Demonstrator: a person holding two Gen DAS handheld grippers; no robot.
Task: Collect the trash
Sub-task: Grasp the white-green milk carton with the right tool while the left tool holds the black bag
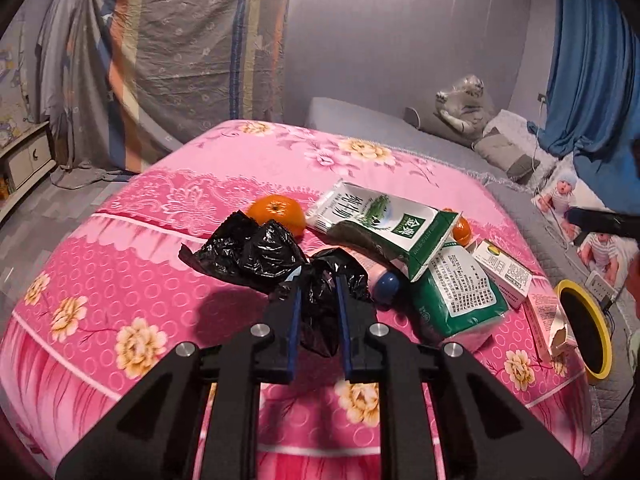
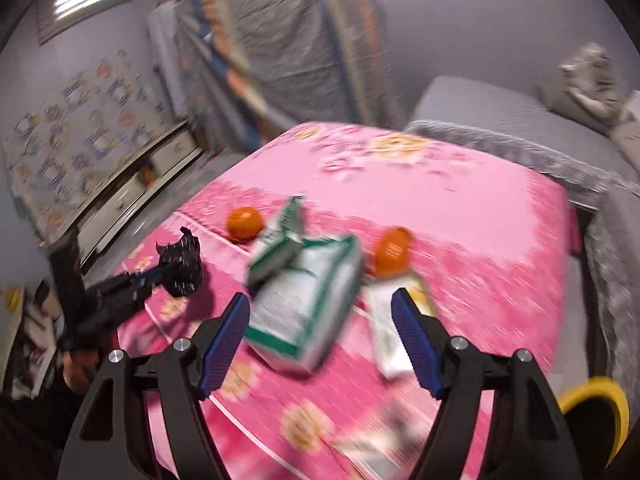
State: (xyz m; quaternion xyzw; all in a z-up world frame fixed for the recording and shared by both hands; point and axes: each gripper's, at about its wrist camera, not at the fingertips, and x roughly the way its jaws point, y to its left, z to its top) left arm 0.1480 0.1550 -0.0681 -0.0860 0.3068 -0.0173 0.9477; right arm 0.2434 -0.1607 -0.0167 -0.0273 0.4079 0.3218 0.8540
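- Closed on a crumpled black plastic bag (image 1: 316,300), our left gripper (image 1: 316,292) pinches it above the pink floral bedspread (image 1: 120,272).
- Our right gripper (image 2: 320,312) stands open, holding nothing, over green-and-white cartons (image 2: 304,308).
- We see a yellow-rimmed bin (image 1: 600,364) beside the bed.

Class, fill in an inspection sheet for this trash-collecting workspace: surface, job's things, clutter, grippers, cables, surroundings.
Surface: pink floral bedspread over a bed.
Job's things: black plastic bag; green-white cartons; small boxes; yellow-rimmed bin at the bed's edge.
Clutter: two oranges, bottle with blue cap.
Grippers: left hand-held gripper shut on the black plastic bag; right hand-held gripper open, above the cartons, blurred.
Cables: thin cable near the blue curtain.
Surroundings: draped sheet, plush toy, low cabinet.
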